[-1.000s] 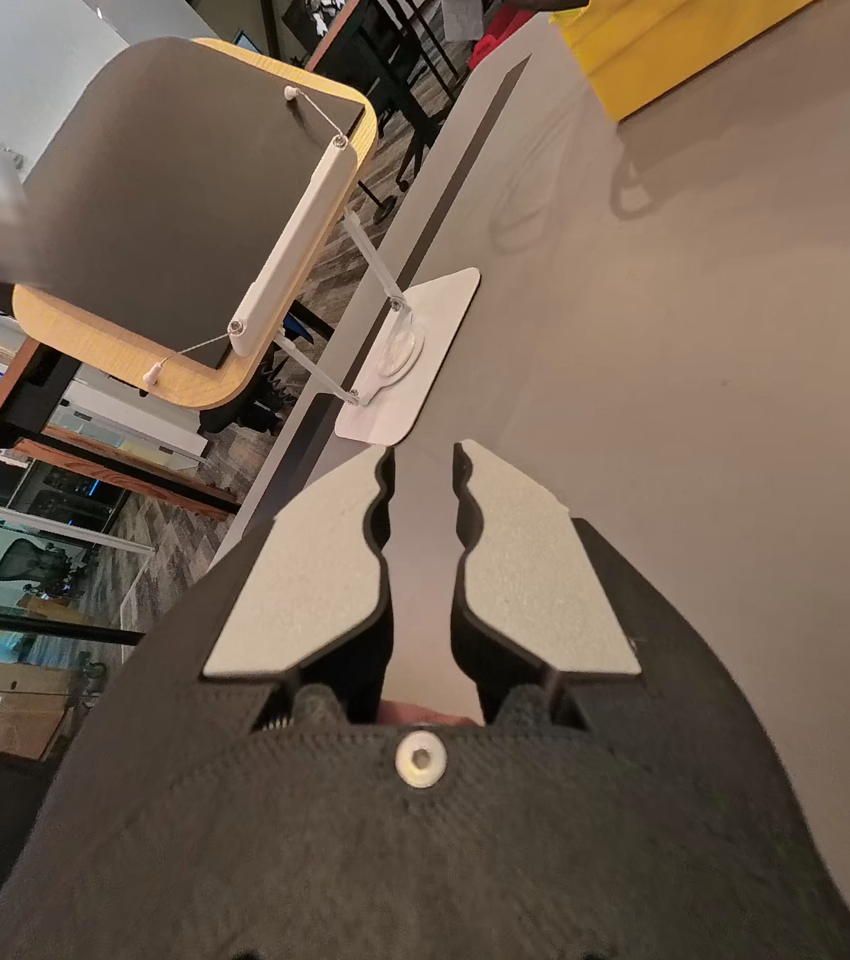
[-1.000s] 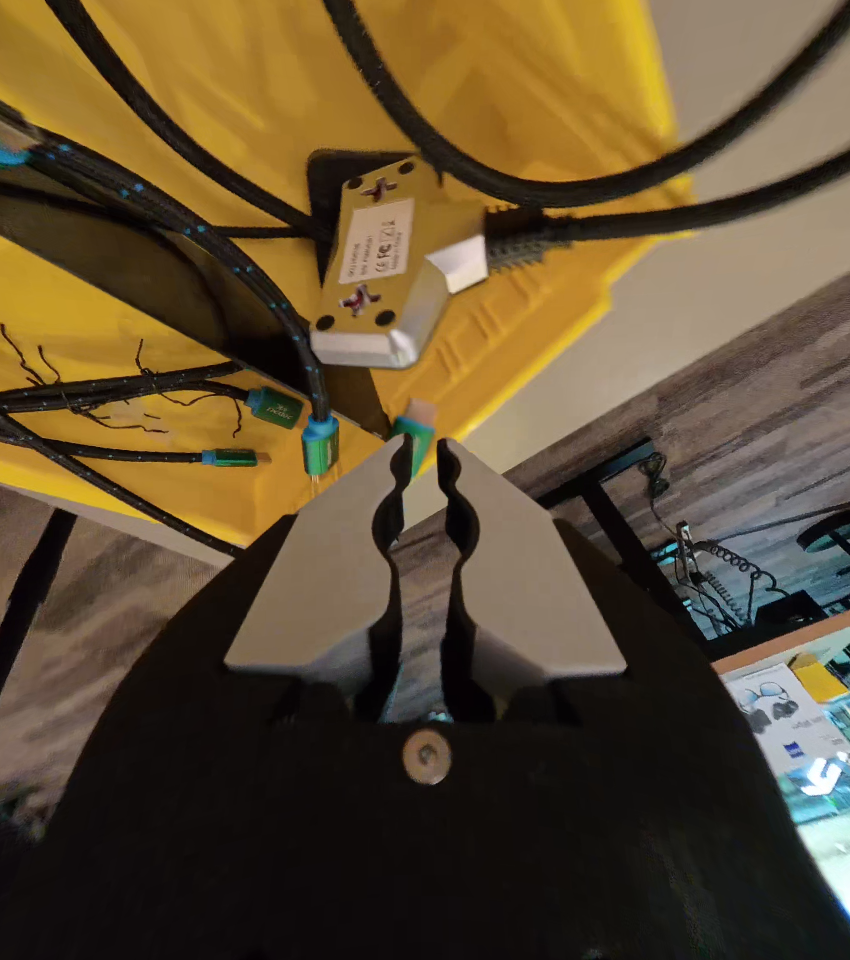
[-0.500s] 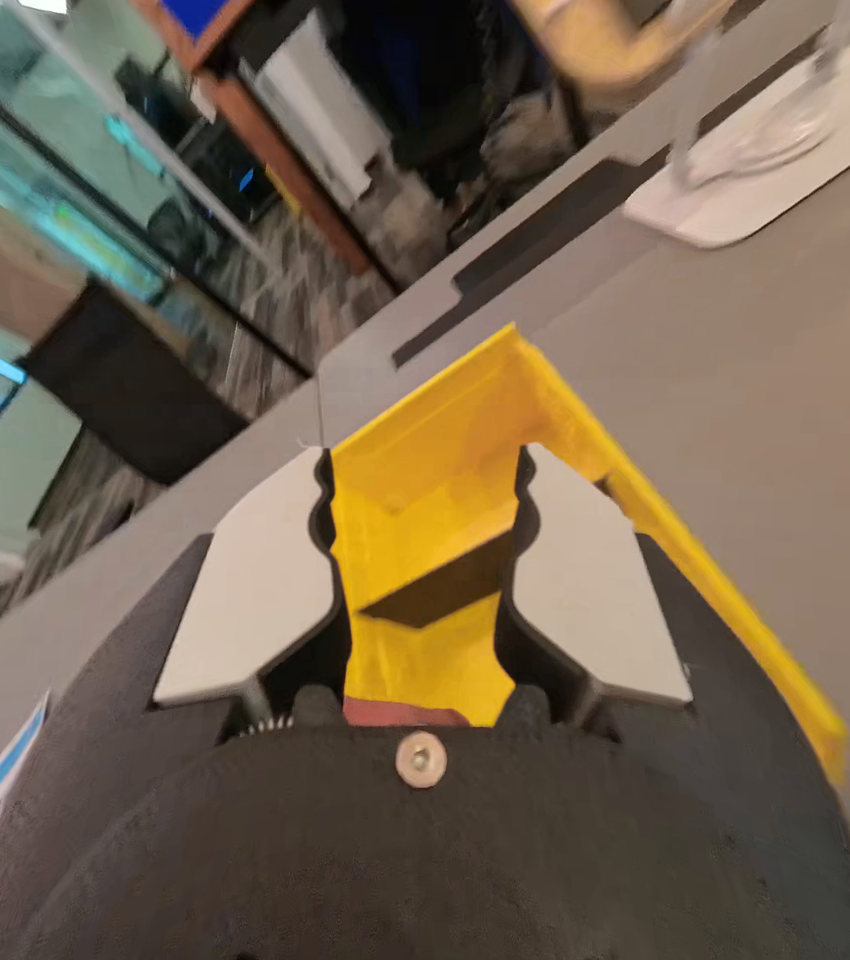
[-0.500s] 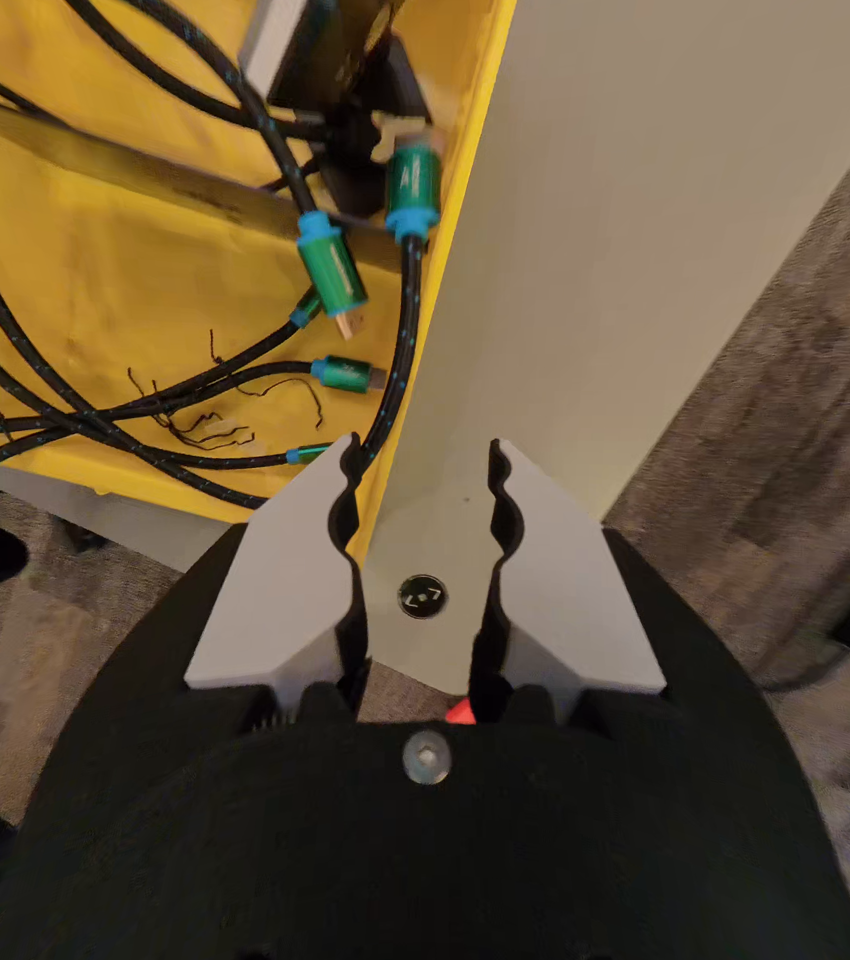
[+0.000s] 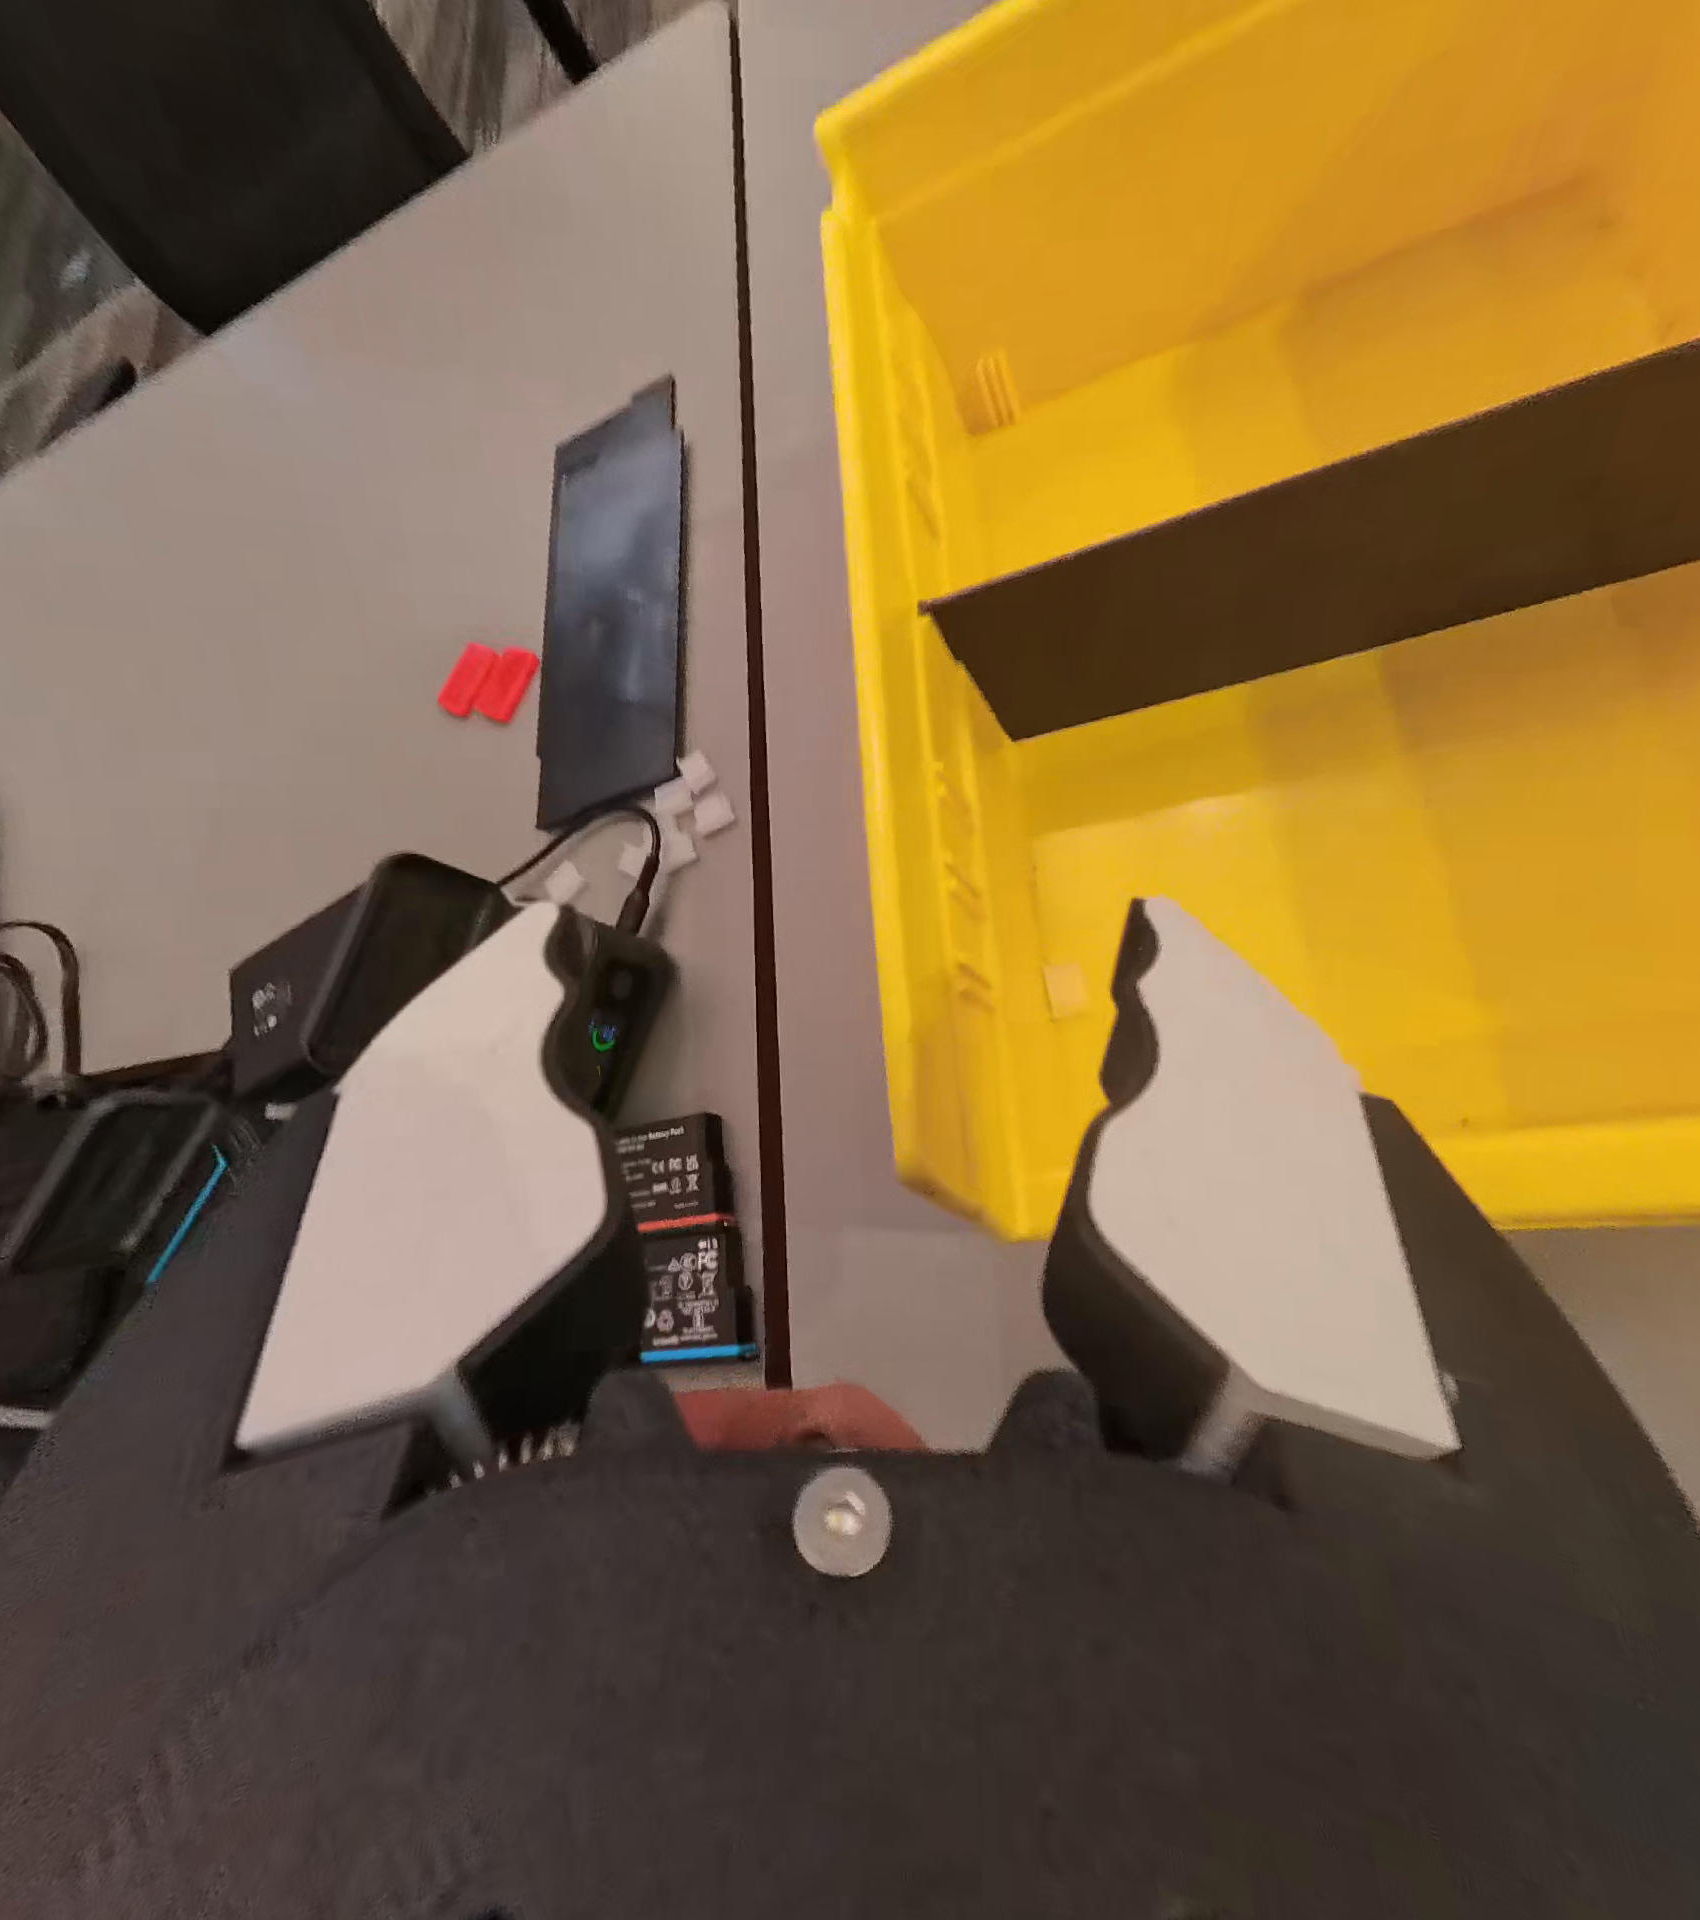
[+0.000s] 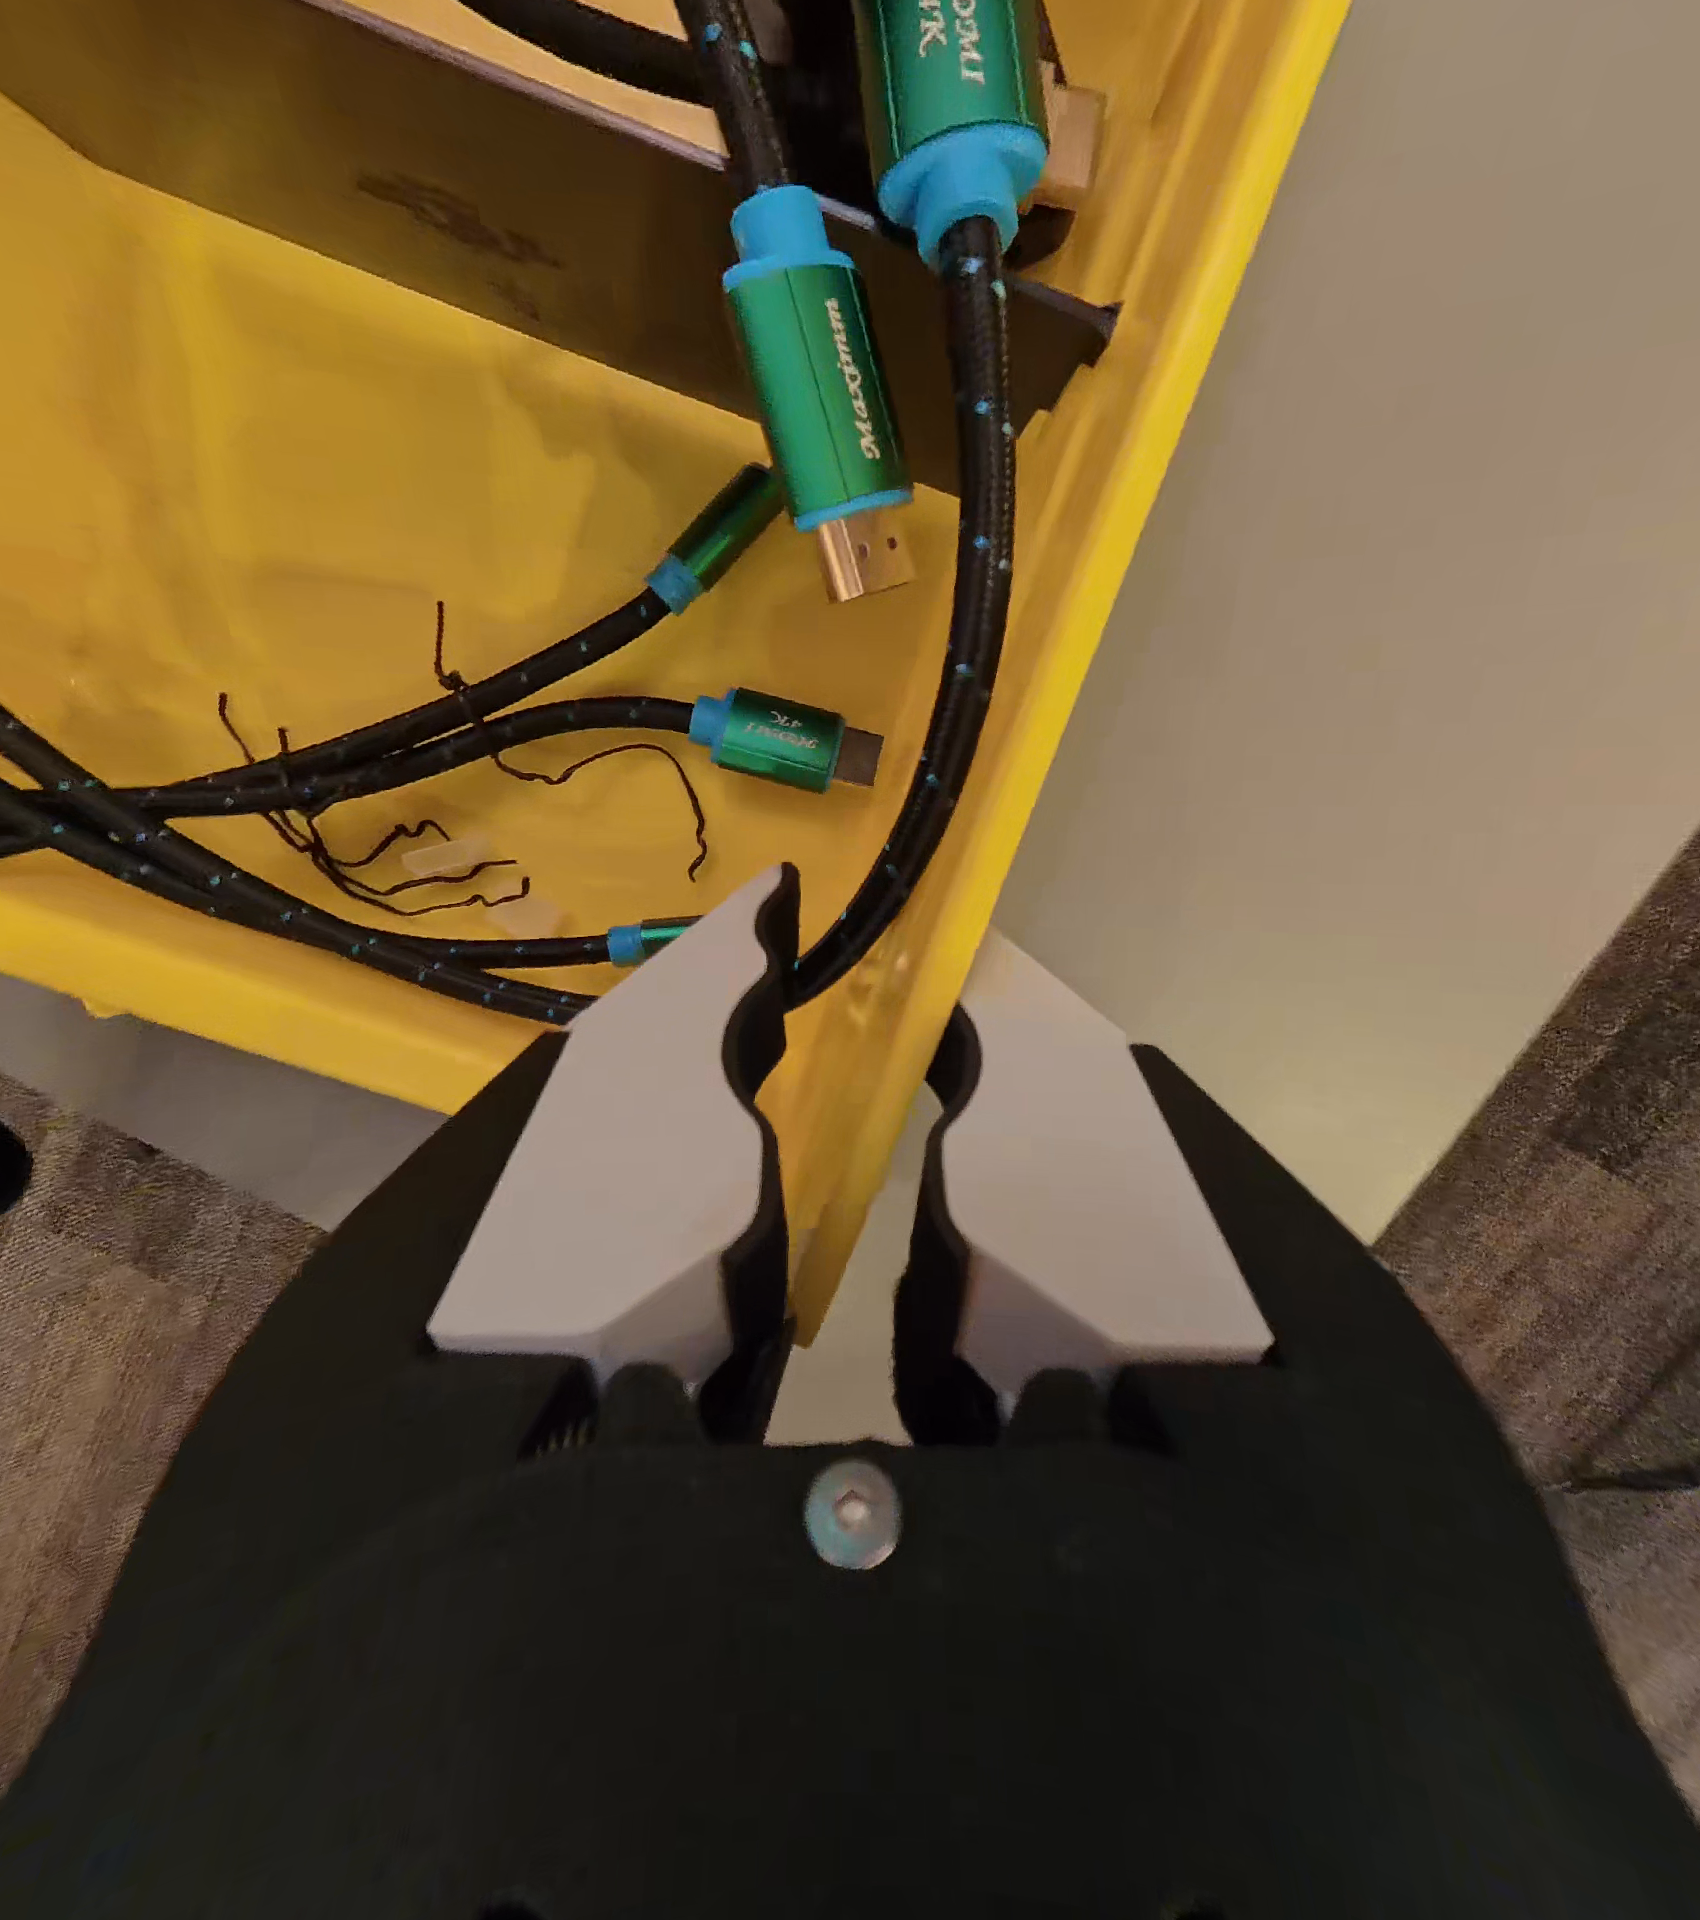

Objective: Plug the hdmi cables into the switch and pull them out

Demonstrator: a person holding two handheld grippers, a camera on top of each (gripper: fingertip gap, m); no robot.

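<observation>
My right gripper (image 6: 861, 1039) straddles the yellow bin (image 6: 1085, 582) wall at twelve o'clock, fingers parted, unclamped; my left gripper (image 5: 851, 997) gapes, empty.

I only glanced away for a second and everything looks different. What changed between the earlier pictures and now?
The left gripper swung from the bare table to the yellow bin and opened wide. The right gripper pulled back from the switch, opened a little, and now straddles the bin's wall, one finger inside, one outside. Neither took hold of anything. The green HDMI plugs still lie loose in the bin.
</observation>
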